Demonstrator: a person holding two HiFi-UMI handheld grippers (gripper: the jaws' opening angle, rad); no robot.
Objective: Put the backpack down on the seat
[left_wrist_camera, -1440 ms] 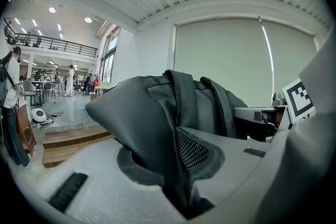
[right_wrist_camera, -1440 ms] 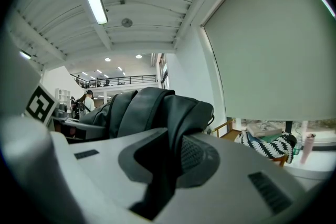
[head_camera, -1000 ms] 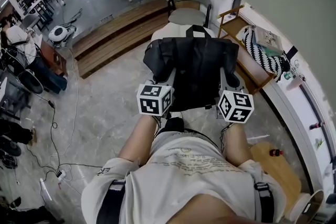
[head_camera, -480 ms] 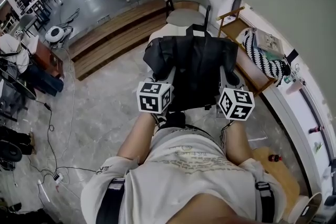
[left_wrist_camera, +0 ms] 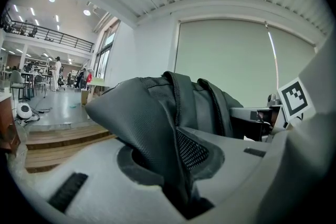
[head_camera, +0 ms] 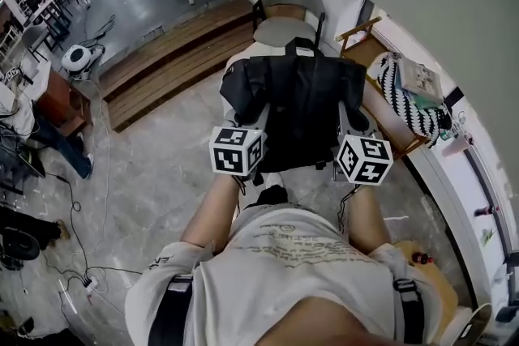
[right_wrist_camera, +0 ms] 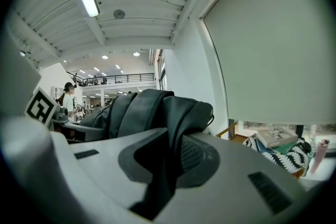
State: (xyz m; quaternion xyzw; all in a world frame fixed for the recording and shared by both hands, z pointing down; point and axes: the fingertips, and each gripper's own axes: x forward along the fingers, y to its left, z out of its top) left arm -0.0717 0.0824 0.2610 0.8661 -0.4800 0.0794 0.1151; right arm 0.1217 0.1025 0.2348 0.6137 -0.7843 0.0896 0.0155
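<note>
Two thin pinches carry everything: your left gripper [left_wrist_camera: 181,165] and right gripper [right_wrist_camera: 168,165] each clamp a fold of the backpack [head_camera: 300,105], which hangs mid-frame just below the grey chair [head_camera: 280,30]. If either fold slips, the backpack could drop to the floor.

The head view looks steeply down from above; both gripper views look close along their jaws, all sharing the backpack [head_camera: 298,103].

The left gripper [left_wrist_camera: 177,157] pinches a fold of the black backpack [left_wrist_camera: 149,110] tight between its jaws. The bag bulges above them, with straps [left_wrist_camera: 185,99] up its middle. Wooden steps [left_wrist_camera: 55,140] lie at left.
</note>
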